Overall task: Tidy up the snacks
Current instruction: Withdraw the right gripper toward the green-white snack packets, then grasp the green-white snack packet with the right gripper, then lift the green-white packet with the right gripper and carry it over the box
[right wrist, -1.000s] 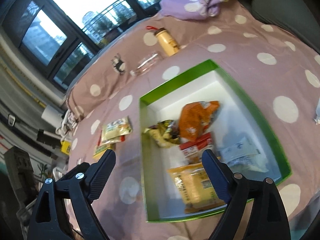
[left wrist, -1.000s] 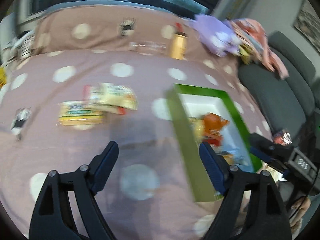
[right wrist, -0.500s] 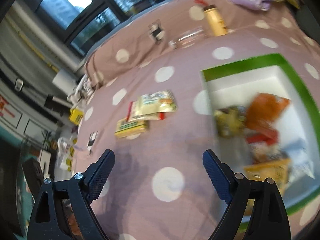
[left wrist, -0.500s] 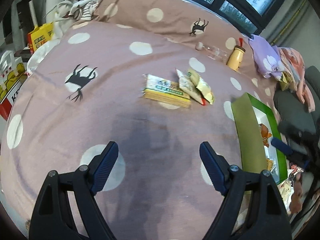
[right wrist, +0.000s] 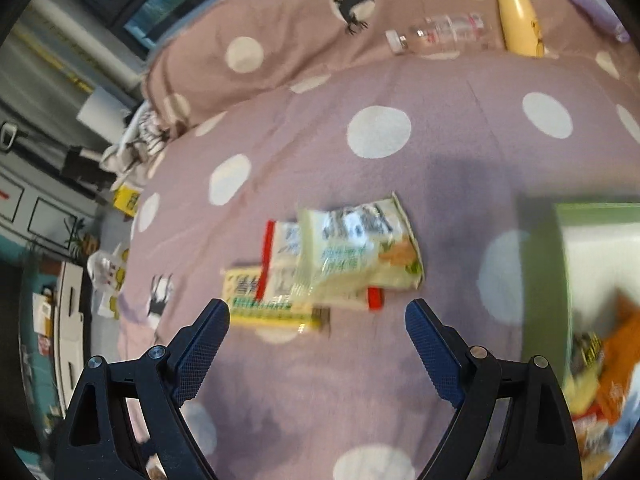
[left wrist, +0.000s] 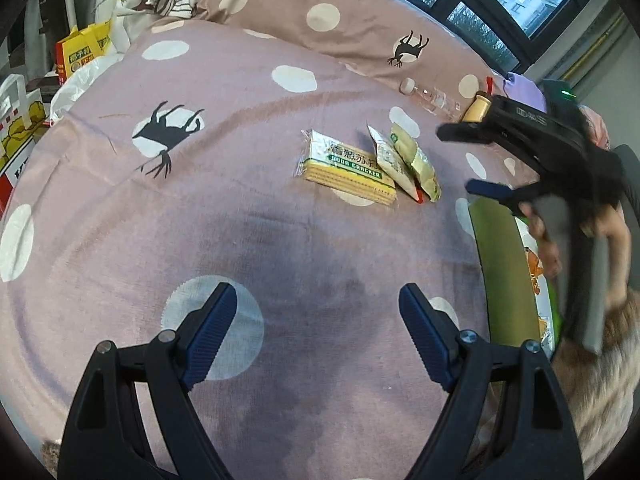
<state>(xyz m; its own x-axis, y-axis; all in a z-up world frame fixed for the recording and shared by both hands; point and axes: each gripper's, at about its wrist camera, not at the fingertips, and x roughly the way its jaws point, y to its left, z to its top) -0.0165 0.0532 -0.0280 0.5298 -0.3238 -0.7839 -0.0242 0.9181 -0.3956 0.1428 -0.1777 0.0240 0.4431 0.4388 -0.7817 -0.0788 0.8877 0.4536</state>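
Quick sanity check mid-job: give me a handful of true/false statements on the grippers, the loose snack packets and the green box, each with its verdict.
1. Both grippers are empty and open. True: left gripper and right gripper hold nothing.
2. The soda cracker pack lies inside the green box. False: it lies on the polka-dot bedspread, outside the box.
3. Two pale packets overlap the cracker pack. True.
4. The green box is empty. False: snack bags are in it.
5. The yellow bottle stands by the clear bottle. True.
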